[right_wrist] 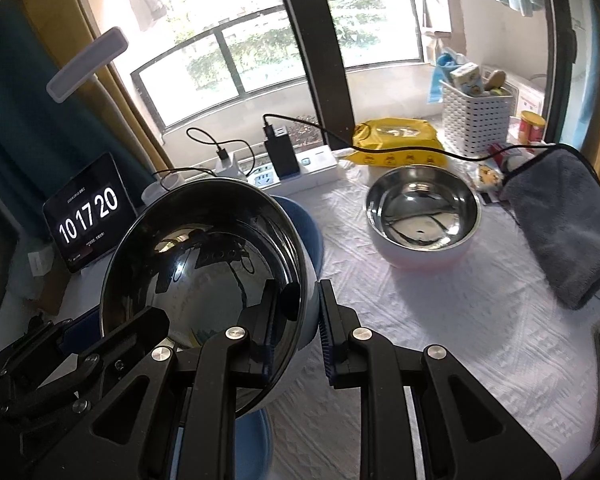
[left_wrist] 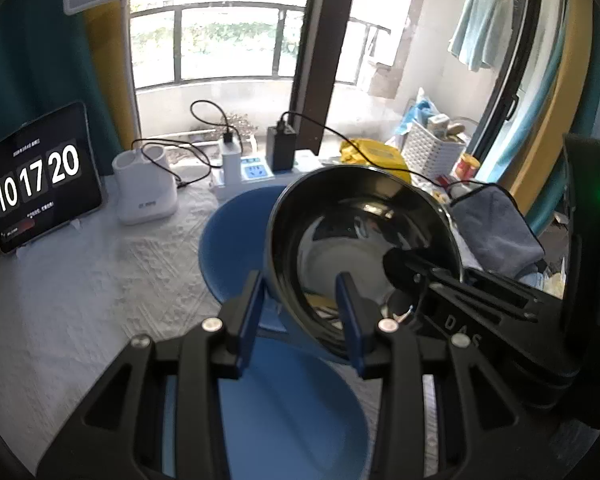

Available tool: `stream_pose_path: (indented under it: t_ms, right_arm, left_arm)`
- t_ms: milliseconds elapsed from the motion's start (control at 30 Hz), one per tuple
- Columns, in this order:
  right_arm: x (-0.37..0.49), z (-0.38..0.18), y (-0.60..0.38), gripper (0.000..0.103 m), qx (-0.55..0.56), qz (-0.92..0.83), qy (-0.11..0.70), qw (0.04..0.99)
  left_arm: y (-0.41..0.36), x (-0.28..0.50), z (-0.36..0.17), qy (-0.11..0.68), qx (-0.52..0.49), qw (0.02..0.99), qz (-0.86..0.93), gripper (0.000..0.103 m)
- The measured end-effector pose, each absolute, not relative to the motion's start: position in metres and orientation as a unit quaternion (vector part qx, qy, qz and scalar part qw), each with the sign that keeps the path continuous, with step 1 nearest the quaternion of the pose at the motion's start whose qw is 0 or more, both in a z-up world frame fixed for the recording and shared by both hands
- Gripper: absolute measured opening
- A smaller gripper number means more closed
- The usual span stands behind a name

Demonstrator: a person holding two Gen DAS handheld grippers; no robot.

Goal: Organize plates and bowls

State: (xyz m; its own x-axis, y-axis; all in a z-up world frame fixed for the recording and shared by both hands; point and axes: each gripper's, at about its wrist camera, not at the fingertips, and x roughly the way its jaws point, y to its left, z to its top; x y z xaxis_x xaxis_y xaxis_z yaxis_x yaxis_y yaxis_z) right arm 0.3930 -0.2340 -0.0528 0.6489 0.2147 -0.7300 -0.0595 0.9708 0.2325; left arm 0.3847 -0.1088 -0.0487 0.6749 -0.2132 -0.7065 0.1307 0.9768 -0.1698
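Note:
A steel bowl with a pale outer shell (left_wrist: pixel 360 232) (right_wrist: pixel 204 264) hangs tilted above the table, held from two sides. My left gripper (left_wrist: pixel 302 316) is shut on its near-left wall, one blue pad outside and one inside. My right gripper (right_wrist: pixel 298 336) is shut on the bowl's right wall; it also shows as a black arm (left_wrist: pixel 432 284) reaching into the bowl. Under the bowl lie two blue plates: one behind (left_wrist: pixel 228 240) (right_wrist: pixel 306 220), one closer (left_wrist: pixel 296 412). A second steel bowl (right_wrist: pixel 422 212) stands upright on the white tablecloth to the right.
A tablet showing a clock (left_wrist: pixel 40 176) leans at the back left beside a white holder (left_wrist: pixel 146 188). A power strip with chargers and cables (left_wrist: pixel 256 170) runs along the window. A grey cloth (right_wrist: pixel 560 216), white basket (right_wrist: pixel 474 116) and yellow packet (right_wrist: pixel 396 140) crowd the right.

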Motion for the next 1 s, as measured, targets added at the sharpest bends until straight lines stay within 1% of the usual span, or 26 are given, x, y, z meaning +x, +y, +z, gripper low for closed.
stream_pose_path:
  t_ms: [367, 1000]
  right_arm:
    - [0.417, -0.064, -0.216, 0.02, 0.089, 0.091, 0.423, 0.897]
    - [0.45, -0.099, -0.21, 0.02, 0.087, 0.089, 0.452, 0.883]
  left_arm:
    - [-0.091, 0.405, -0.06, 0.401, -0.061, 0.91, -0.082, 0.038]
    - [-0.092, 0.443, -0.093, 0.436, -0.063, 0.895, -0.078, 0.038]
